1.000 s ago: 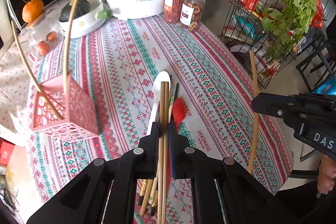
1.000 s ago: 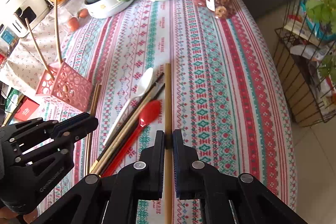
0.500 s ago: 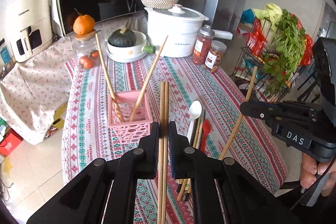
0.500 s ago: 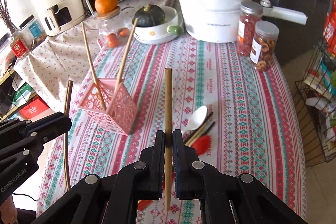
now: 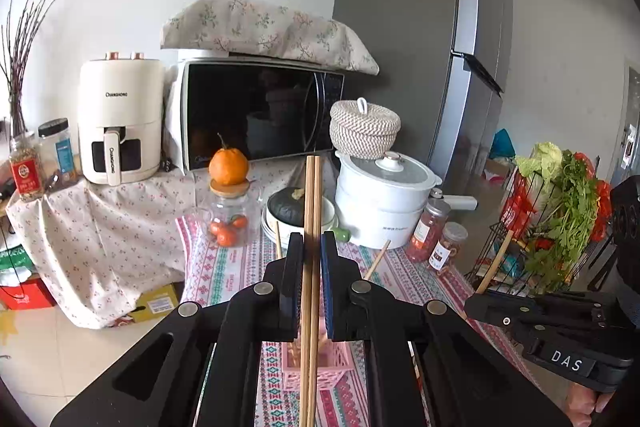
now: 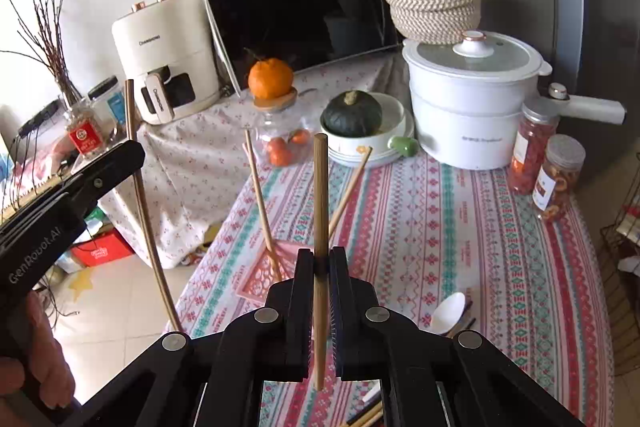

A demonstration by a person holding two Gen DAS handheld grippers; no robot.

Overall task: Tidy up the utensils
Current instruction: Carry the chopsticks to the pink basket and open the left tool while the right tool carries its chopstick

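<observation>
Now the left gripper (image 5: 307,255) clamps two chopsticks (image 5: 311,211) upright; the right gripper (image 6: 321,267) pinches one stick (image 6: 320,195) (pink basket (image 6: 262,273) near left).

The black right gripper (image 6: 321,267) is closed on one round wooden chopstick (image 6: 320,195), held upright. Behind it, the pink perforated plastic basket (image 6: 264,273) holds two wooden chopsticks (image 6: 260,199).
</observation>
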